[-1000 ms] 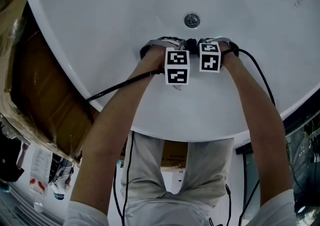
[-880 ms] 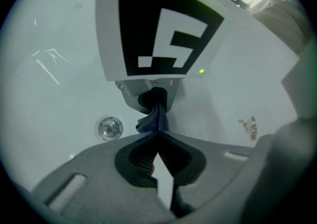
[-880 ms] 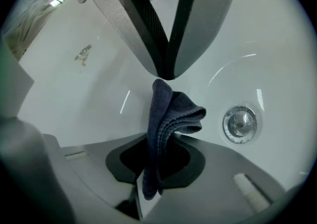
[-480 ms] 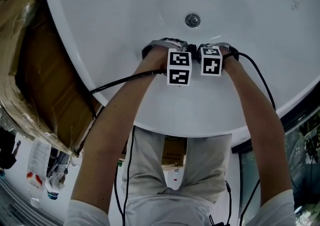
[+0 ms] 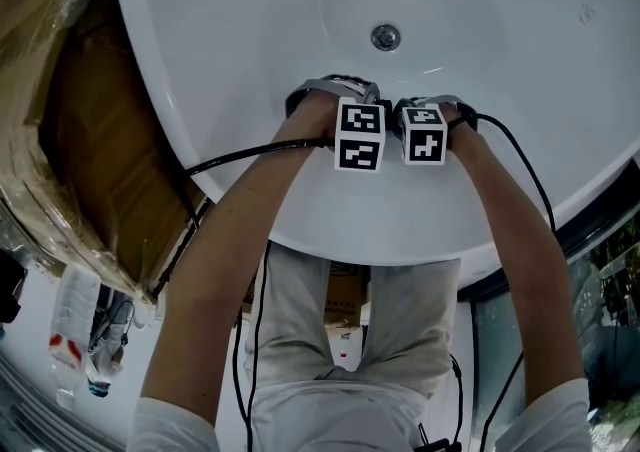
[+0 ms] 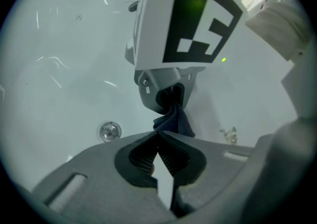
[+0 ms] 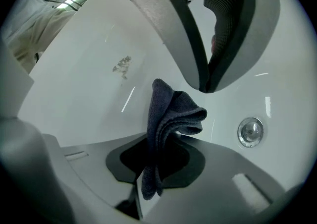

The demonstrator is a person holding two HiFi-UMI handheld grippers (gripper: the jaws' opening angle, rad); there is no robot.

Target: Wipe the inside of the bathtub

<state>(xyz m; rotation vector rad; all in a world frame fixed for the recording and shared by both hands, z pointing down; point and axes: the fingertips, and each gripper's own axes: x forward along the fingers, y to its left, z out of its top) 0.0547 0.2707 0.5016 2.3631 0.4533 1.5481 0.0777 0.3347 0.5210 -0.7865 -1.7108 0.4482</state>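
Note:
The white bathtub (image 5: 250,30) fills the top of the head view, its round metal drain (image 5: 385,37) just beyond my hands. Both grippers are side by side inside the tub, and only their marker cubes show: the left cube (image 5: 358,135) and the right cube (image 5: 423,134). My right gripper (image 7: 161,143) is shut on a folded dark blue cloth (image 7: 171,111) that sticks up out of the jaws. My left gripper (image 6: 159,136) is shut with nothing in it, close to the cloth (image 6: 174,119). A small dirt smear (image 7: 121,65) marks the tub wall.
A plastic-wrapped cardboard box (image 5: 80,140) stands against the tub's left rim. Black cables (image 5: 250,153) trail from both grippers over the near rim (image 5: 400,255). The person's legs (image 5: 320,340) are pressed to that rim. A dark frame (image 5: 600,220) runs at the right.
Both grippers have stayed together just short of the drain. The head view has shifted a little, so the tub's left rim and the box sit further right.

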